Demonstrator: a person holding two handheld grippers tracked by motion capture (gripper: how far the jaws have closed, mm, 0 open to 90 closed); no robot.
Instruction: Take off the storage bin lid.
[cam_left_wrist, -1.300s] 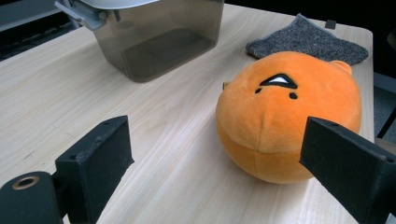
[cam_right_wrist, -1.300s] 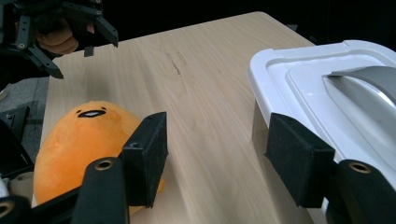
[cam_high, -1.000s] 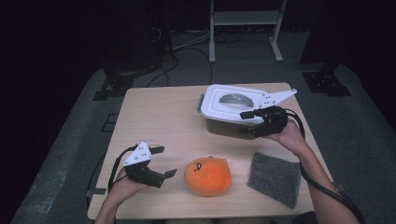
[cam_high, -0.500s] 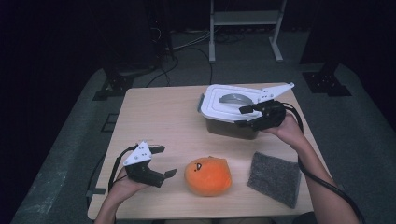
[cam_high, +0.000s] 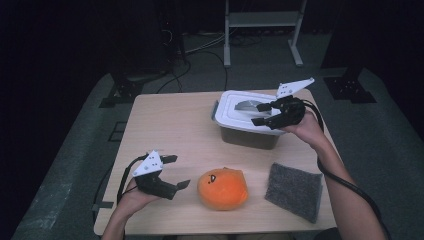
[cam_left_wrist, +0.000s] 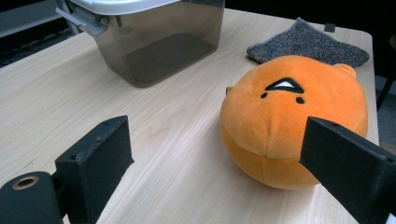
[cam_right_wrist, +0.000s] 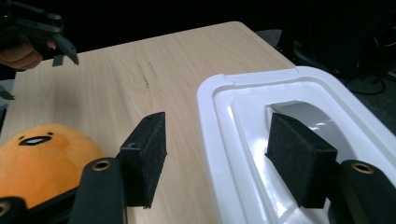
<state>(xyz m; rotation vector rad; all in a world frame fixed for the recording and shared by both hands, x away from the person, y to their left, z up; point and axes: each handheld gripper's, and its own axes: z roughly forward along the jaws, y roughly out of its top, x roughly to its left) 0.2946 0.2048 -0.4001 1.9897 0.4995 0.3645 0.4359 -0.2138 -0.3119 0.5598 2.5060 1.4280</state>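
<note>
From the high view I have the lidded bin (cam_high: 248, 120) as my landmark, standing toward the far right of the wooden table (cam_high: 170, 120). My right gripper (cam_high: 263, 114) hangs over the bin's near right edge with its 2 jaws spread and holding nothing; my left gripper (cam_high: 172, 172) sits well apart from the bin at the near left, jaws also spread and empty. The orange plush (cam_high: 222, 188) lies on the near side of the bin, just beside the left gripper, and a grey felt pad (cam_high: 294, 190) lies to the plush's right. In the left gripper view the plush (cam_left_wrist: 292, 116) sits between my open jaws but touches neither, with the bin's smoky wall (cam_left_wrist: 159, 42) beyond it. In the right gripper view 1 jaw is over the white lid (cam_right_wrist: 261, 140) and the other hangs outside its rim. My worry is that closing here pinches only the lid's edge, so it slips off or drags the bin. The table is pale bare wood; the room around it is dark, with cables and stand legs on a grey floor.
</note>
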